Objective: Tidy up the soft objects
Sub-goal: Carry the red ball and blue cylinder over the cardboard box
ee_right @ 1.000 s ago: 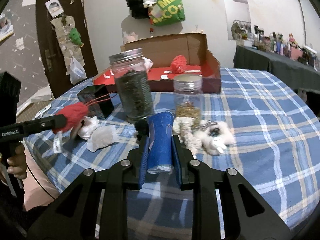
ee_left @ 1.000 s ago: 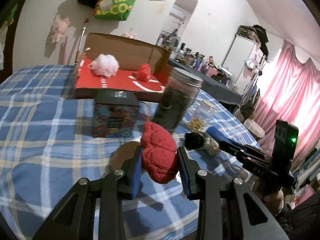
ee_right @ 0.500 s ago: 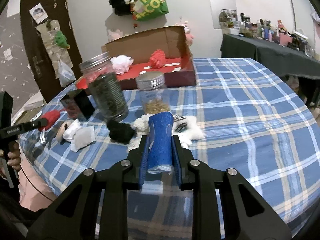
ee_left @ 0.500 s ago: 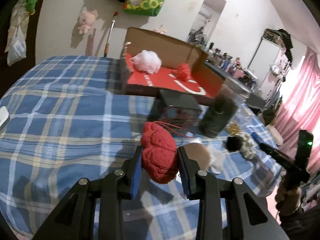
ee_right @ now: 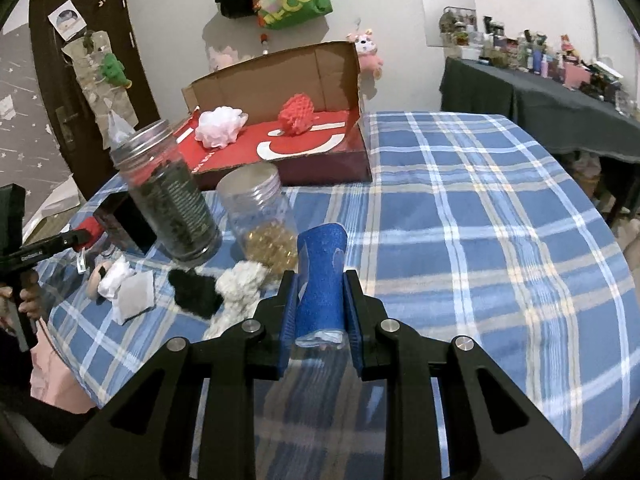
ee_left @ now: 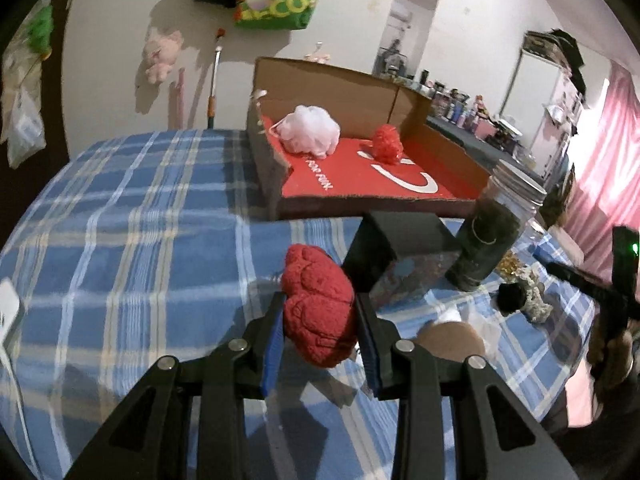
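Observation:
My left gripper (ee_left: 320,312) is shut on a red knitted soft toy (ee_left: 318,306) and holds it above the blue plaid table. My right gripper (ee_right: 320,292) is shut on a blue glittery roll (ee_right: 322,276), also held above the table. An open cardboard box (ee_left: 360,184) with a red floor stands at the back. It holds a white pouf (ee_left: 310,130) and a red knitted ball (ee_left: 387,145). The box (ee_right: 320,160), the pouf (ee_right: 220,126) and the ball (ee_right: 296,114) also show in the right wrist view. A black fluffy thing (ee_right: 196,290) and a white fluffy thing (ee_right: 240,284) lie on the table.
A dark jar (ee_right: 170,192) and a clear jar with yellow beads (ee_right: 262,216) stand before the box. A black tin (ee_left: 400,256) stands near the left gripper. White tissue (ee_right: 128,288) and a brown disc (ee_left: 450,336) lie on the cloth. A dark side table (ee_right: 540,100) stands at right.
The left gripper has swung left and forward with the red toy, so the box now sits straight ahead. The right gripper has lifted and drawn back with the blue roll.

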{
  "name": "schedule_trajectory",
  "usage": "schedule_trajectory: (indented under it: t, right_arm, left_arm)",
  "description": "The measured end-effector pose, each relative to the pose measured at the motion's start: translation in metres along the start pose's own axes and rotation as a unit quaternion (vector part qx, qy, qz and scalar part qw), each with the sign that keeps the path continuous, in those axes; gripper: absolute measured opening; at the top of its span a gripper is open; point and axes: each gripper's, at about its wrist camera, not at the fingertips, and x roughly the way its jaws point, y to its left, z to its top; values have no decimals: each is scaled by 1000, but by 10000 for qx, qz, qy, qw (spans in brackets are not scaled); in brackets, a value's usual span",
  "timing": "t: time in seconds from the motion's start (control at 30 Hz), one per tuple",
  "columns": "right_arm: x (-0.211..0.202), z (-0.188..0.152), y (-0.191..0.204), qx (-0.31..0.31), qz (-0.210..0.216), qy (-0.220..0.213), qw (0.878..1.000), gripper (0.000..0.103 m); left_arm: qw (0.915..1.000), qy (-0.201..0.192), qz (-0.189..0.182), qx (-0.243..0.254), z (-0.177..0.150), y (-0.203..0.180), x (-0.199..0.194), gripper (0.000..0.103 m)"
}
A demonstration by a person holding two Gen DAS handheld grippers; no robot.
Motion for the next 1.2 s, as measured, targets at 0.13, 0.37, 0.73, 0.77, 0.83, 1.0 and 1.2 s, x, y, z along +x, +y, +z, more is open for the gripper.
schedule_trajectory:
  t: [0.13, 0.37, 0.73, 0.77, 0.83, 1.0, 1.2]
  right_arm:
    - [10, 15, -13, -3, 170, 94, 9998, 22]
    - [23, 40, -29, -40, 582, 129, 9982, 22]
    - [54, 64, -35, -210, 926, 323, 9950, 22]
    - [55, 66, -35, -217, 966, 319, 9946, 22]
    - [56, 71, -34, -236, 1073, 282, 9935, 22]
    - [58, 89, -30, -334, 1273, 189, 9911, 22]
    - [63, 113, -19, -527, 1289, 43, 9902, 22]
  left_arm:
    - [9996, -16, -176, 224, 11, 3, 6, 35]
    - [9979, 57, -403, 510, 28, 8, 19, 35]
    - [9941, -11, -711, 817, 49, 7, 23, 35]
    - [9935, -32, -756, 847, 52, 6, 22, 35]
    - [9926, -72, -816, 892, 58, 4, 21, 35]
    - [9904, -208, -900, 1032, 75, -6, 21, 35]
    - [9917, -202, -858, 941, 102, -16, 38, 35]
